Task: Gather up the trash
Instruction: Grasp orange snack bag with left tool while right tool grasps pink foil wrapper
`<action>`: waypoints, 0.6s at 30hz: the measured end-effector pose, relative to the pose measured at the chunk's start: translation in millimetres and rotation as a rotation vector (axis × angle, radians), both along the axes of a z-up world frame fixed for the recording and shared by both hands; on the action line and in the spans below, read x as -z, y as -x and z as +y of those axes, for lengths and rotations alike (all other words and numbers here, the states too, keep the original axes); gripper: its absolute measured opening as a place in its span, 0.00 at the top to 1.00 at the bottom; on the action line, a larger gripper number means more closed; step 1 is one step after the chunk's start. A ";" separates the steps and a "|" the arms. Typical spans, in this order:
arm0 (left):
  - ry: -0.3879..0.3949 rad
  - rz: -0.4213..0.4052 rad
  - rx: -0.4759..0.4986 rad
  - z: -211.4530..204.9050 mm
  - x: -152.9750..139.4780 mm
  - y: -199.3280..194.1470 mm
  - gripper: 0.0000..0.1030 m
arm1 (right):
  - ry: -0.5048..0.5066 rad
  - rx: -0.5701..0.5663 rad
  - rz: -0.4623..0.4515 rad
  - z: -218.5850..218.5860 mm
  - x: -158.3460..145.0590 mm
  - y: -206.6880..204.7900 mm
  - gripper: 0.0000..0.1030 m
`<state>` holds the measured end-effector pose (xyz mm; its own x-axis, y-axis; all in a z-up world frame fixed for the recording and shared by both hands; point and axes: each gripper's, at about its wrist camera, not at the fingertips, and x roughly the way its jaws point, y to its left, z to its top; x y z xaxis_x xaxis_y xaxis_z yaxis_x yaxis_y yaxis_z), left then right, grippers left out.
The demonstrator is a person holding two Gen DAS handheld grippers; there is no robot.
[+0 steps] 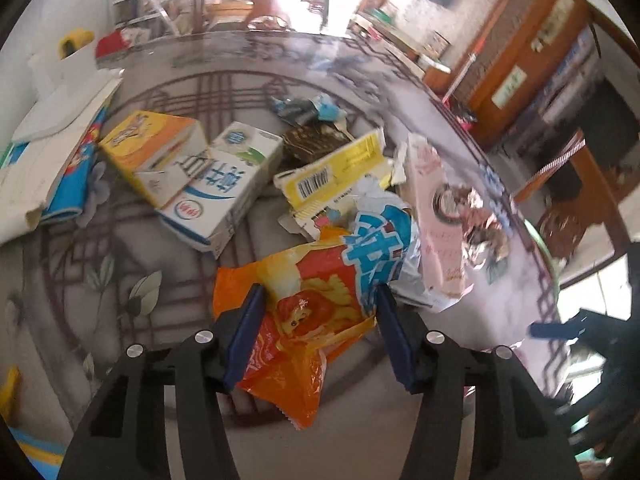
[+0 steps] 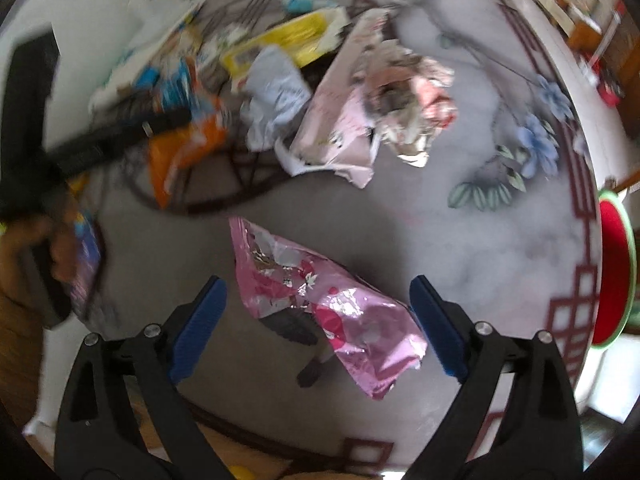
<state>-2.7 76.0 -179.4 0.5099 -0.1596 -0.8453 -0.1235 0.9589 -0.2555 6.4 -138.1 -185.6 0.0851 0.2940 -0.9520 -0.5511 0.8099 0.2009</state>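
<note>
Between my left gripper's (image 1: 316, 312) parted blue pads lies an orange snack wrapper (image 1: 304, 320) on the patterned table (image 1: 120, 320); whether the pads pinch it, I cannot tell. My right gripper (image 2: 316, 304) is spread wide around a pink foil wrapper (image 2: 340, 304), touching neither side. Beyond the orange wrapper sit a white-and-blue milk carton (image 1: 224, 184), a yellow carton (image 1: 152, 148) and a torn yellow package (image 1: 336, 172). Farther off, a pale pink bag (image 2: 340, 120) lies crumpled.
</note>
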 end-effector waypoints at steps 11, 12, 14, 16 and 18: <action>0.087 -0.013 -0.070 3.6 -7.7 7.2 0.48 | 0.116 -0.170 -0.046 23.5 22.6 15.6 0.47; 0.089 -0.012 -0.070 3.3 -7.5 7.1 0.48 | 0.112 -0.164 -0.039 24.5 22.9 15.9 0.55; 0.093 -0.011 -0.071 2.2 -7.5 6.7 0.48 | 0.085 -0.142 -0.019 22.9 21.9 16.1 0.71; 0.095 -0.011 -0.070 1.4 -7.4 6.1 0.48 | 0.043 -0.107 -0.009 16.2 16.3 10.0 0.76; 0.095 -0.011 -0.069 1.0 -7.4 6.7 0.48 | 0.003 -0.070 -0.017 9.3 8.3 4.7 0.77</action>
